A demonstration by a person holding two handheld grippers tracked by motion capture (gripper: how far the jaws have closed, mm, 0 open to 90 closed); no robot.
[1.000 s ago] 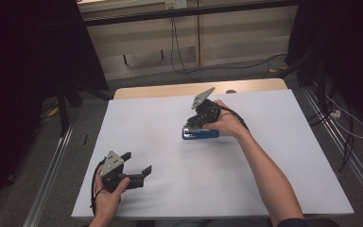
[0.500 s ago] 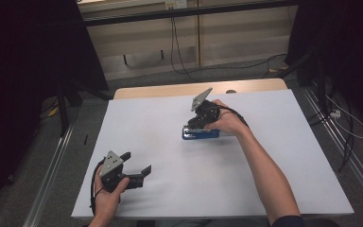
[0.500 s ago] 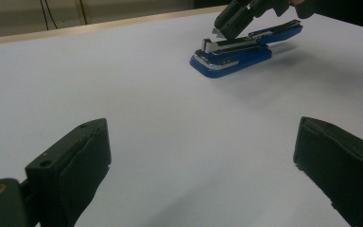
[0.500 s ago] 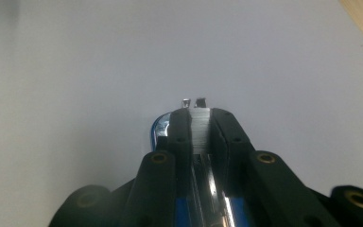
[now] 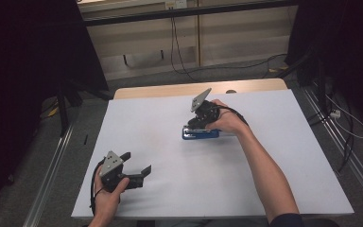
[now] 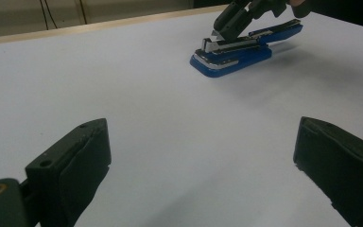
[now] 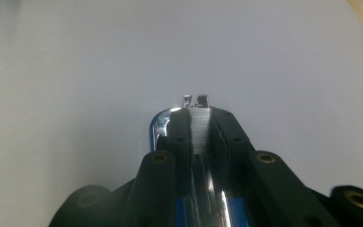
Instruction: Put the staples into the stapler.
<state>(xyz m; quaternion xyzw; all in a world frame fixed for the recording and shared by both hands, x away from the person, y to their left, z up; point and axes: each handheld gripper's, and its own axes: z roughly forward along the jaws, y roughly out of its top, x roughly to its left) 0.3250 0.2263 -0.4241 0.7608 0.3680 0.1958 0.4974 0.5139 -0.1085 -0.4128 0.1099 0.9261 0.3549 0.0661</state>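
Blue stapler (image 5: 200, 134) sits just above frame centre, unmoved over the last second. Your right gripper (image 5: 194, 124) stays pinched on its metal staple rail, probably the magazine. Left gripper (image 5: 137, 165) idles lower left, jaws spread. Grip's settled; nothing lifted yet.

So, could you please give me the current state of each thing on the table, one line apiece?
Blue stapler: lying flat on the white table, its metal staple rail exposed, with the right gripper's jaws at its front end.
Right gripper: shut on the strip of staples in the stapler's rail.
Left gripper: open, nothing between its jaws, held low over the table's near left part, apart from the stapler.
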